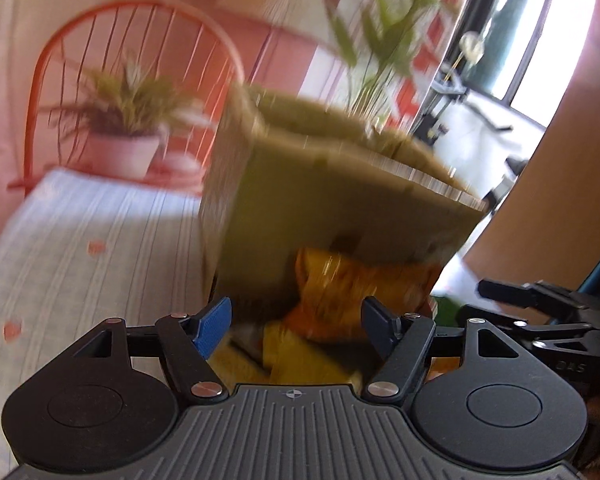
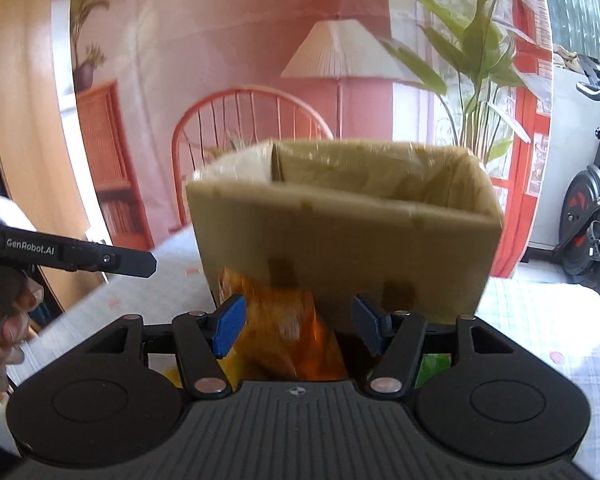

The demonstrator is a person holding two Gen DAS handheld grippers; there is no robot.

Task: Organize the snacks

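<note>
Two grippers, left gripper [image 1: 296, 326] and right gripper [image 2: 298, 326], jaws wide, holding nothing; orange snack bags [image 2: 284, 332] between fingertips, cardboard box [image 2: 340, 232] just beyond; step: reaching for bag; next: close on one, lift into box.

Open-topped brown cardboard box [image 2: 340, 240] upright at frame centre, blurred, tape patches on front wall. Orange and yellow snack packets [image 2: 284, 332] crumpled at its base, lower centre. Green packet [image 2: 434, 368] edge showing, lower right.

Clothed table [image 2: 540, 312] bears cardboard box [image 2: 340, 248] and snack bags [image 2: 284, 336].
</note>
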